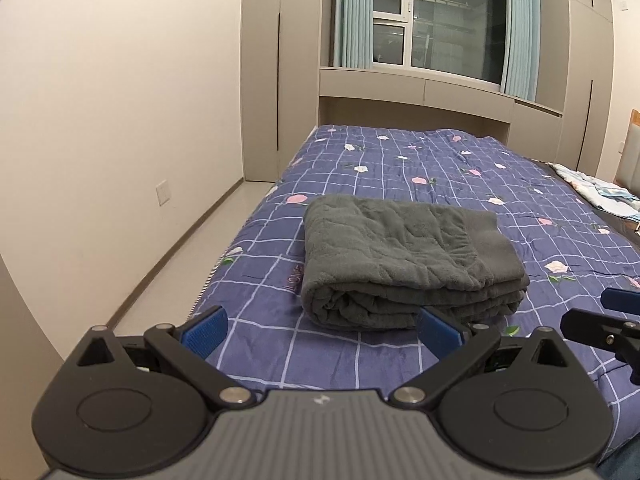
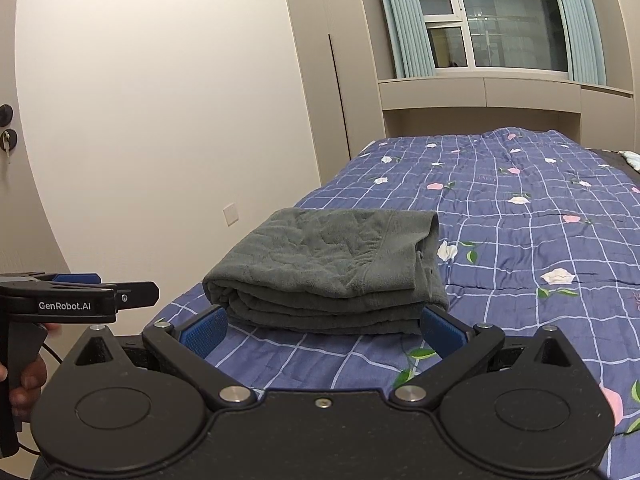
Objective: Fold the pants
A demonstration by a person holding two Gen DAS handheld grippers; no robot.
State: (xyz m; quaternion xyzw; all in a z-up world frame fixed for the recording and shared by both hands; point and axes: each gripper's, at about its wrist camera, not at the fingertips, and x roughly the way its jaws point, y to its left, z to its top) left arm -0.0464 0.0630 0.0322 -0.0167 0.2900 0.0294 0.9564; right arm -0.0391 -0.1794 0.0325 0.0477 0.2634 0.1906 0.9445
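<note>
The grey pants (image 1: 404,256) lie folded into a thick rectangular bundle on the blue checked quilt (image 1: 460,168). They also show in the right wrist view (image 2: 328,268). My left gripper (image 1: 322,330) is open and empty, just short of the bundle's near edge. My right gripper (image 2: 323,330) is open and empty, also just in front of the bundle. The right gripper shows at the right edge of the left wrist view (image 1: 612,320). The left gripper shows at the left of the right wrist view (image 2: 80,292), held by a hand.
The bed's left edge (image 1: 224,264) drops to a floor strip beside a cream wall. Wardrobes and a curtained window (image 1: 436,20) stand behind the bed. Light bedding (image 1: 592,188) lies at the far right. A door with a lock (image 2: 6,136) is at the left.
</note>
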